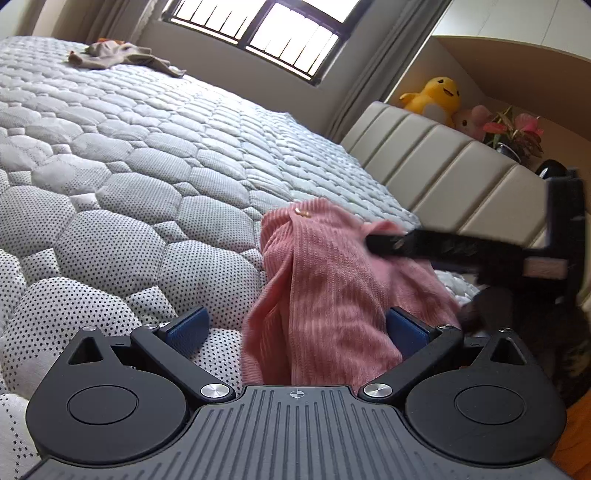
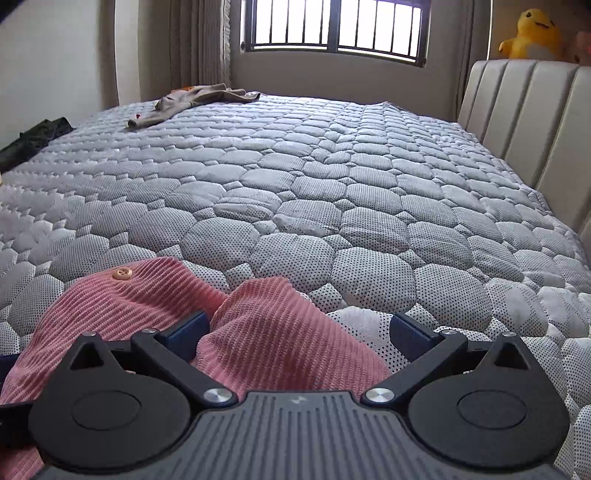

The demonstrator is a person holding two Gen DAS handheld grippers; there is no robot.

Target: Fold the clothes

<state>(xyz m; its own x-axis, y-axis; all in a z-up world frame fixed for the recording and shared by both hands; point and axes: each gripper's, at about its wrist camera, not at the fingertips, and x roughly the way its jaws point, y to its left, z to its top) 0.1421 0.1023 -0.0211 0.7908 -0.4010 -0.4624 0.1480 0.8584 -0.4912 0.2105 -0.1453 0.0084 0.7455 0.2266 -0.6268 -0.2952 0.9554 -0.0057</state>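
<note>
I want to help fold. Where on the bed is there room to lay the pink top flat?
The wide middle of the mattress is bare, between the pink top, headboard and beige garment. The near edge is crowded.

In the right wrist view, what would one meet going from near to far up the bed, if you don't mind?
right gripper → pink ribbed garment → bare quilted mattress → beige garment → barred window.

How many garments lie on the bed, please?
3: a pink ribbed garment near both grippers, a beige garment at the far side, and a dark garment at the left edge. Others may be hidden.
</note>
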